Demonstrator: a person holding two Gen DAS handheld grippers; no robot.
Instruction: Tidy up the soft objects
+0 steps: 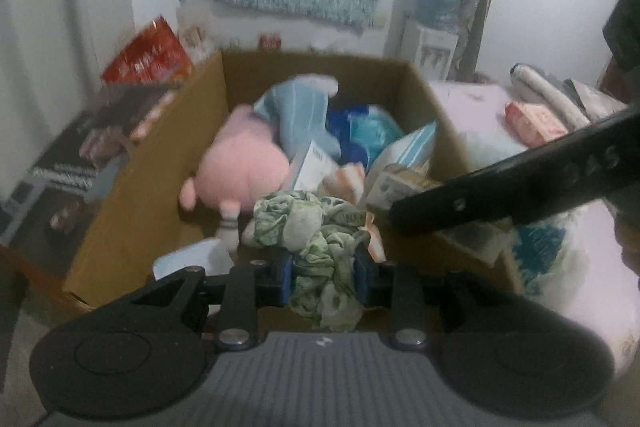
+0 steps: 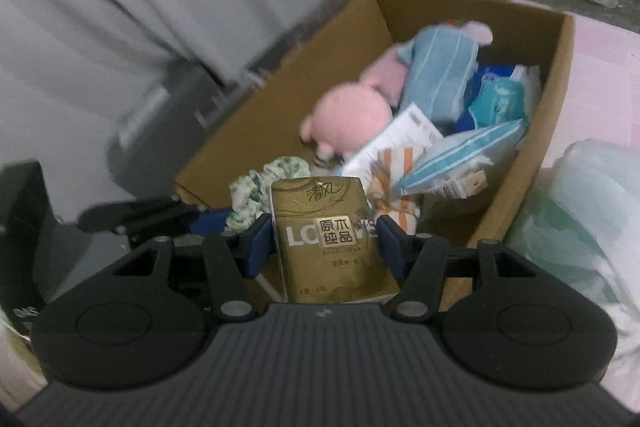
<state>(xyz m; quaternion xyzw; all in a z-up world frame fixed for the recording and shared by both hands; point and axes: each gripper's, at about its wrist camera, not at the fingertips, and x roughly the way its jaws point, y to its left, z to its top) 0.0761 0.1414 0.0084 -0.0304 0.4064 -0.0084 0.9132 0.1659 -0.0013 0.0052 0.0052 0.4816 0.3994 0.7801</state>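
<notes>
The crumpled green-and-white printed cloth point(image 1: 316, 247) is pinched between the blue-padded fingers of the left gripper point(image 1: 326, 273) and hangs over the near edge of the open brown cardboard box point(image 1: 132, 187). The gold glossy tissue pack point(image 2: 332, 243) stands upright in the right gripper point(image 2: 326, 247), whose fingers lie close at its sides; whether they press it or only flank it I cannot tell.

Both loads probably belong in the box. A good release would carry each past the near wall and over the free floor at the near left corner before the fingers spread, so that the limp cloth does not drape over the rim.

Inside lie a round pink plush toy point(image 1: 240, 167) with a fuzzy nap, a pale blue striped plush point(image 1: 300, 111), and slick blue-and-white plastic packs point(image 2: 464, 155) toward the far right corner.
</notes>
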